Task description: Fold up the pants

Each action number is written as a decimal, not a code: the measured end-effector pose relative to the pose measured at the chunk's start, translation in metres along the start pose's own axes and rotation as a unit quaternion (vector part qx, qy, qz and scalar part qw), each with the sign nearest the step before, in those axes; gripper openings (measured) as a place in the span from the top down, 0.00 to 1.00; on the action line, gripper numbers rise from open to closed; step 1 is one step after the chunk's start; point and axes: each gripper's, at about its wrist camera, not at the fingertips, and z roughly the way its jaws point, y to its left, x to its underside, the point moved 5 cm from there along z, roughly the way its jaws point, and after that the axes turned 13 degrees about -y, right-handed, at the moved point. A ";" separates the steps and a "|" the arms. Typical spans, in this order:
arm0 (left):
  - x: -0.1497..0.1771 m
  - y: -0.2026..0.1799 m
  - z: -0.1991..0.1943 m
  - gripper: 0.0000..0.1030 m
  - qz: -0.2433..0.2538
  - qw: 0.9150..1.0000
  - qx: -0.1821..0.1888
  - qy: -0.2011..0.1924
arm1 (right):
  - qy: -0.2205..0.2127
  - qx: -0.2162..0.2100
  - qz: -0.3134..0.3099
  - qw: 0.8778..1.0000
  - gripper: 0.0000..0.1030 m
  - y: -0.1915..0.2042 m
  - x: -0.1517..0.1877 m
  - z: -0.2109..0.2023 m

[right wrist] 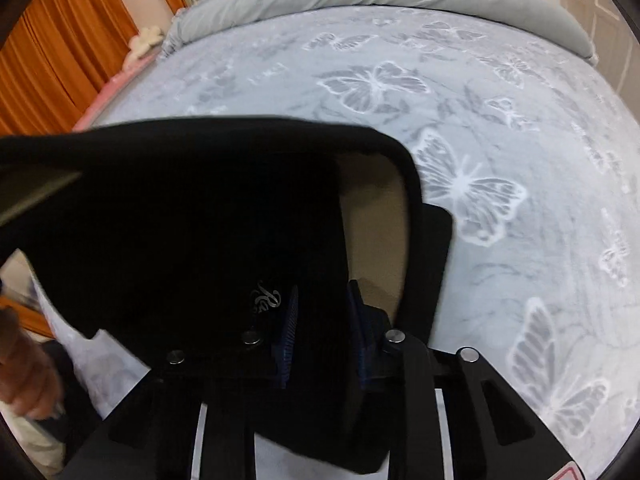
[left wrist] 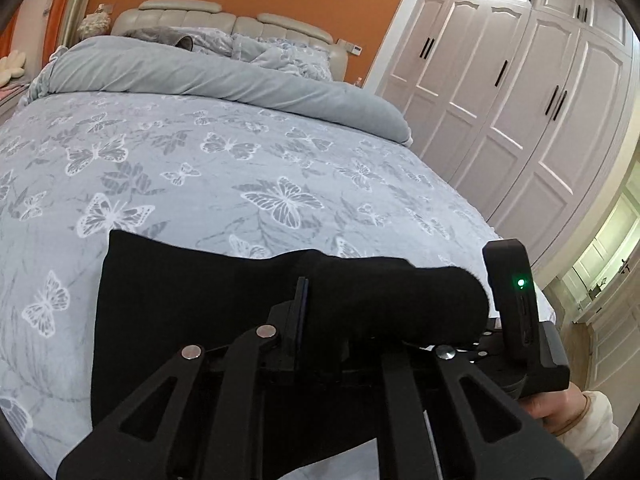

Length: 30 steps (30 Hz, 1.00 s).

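Observation:
The black pants [left wrist: 192,300] lie at the near edge of the bed, partly lifted. In the left wrist view my left gripper [left wrist: 340,320] is shut on a bunched fold of the pants, which drapes over and hides the right finger. In the right wrist view my right gripper [right wrist: 320,320] is shut on the pants [right wrist: 180,220] near a small silver logo [right wrist: 267,302]; the cloth is raised above the bed, showing its tan lining. The other gripper's body [left wrist: 516,304] with a green light shows at the right of the left wrist view.
The bed [left wrist: 240,168] has a blue butterfly cover and a folded grey duvet [left wrist: 224,76] near the headboard. White wardrobes [left wrist: 520,92] stand to the right. Orange curtains [right wrist: 60,52] hang left of the bed. A hand [right wrist: 24,368] shows at lower left.

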 end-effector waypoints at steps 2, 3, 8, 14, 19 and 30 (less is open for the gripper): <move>-0.003 -0.002 -0.004 0.92 -0.003 1.000 0.008 -0.005 | -0.044 -0.027 0.008 0.999 0.98 0.006 -0.015 -0.026; -0.003 -0.003 -0.005 0.92 -0.002 1.000 0.010 -0.005 | -0.069 -0.044 0.019 0.996 0.98 0.006 -0.023 -0.042; 0.019 -0.023 0.006 0.82 0.017 0.999 0.032 0.025 | -0.038 0.026 0.036 0.998 0.99 -0.038 -0.011 -0.032; 0.087 -0.040 0.035 0.37 0.080 0.989 -0.012 0.125 | -0.035 0.068 0.093 0.993 0.88 -0.072 -0.004 -0.036; 0.048 -0.029 -0.016 0.06 0.053 0.998 -0.006 0.032 | -0.093 -0.029 0.113 0.989 0.26 -0.049 -0.019 -0.064; 0.011 0.066 -0.050 0.06 0.027 0.988 -0.151 -0.014 | -0.082 0.023 0.017 0.996 0.80 -0.004 -0.024 -0.042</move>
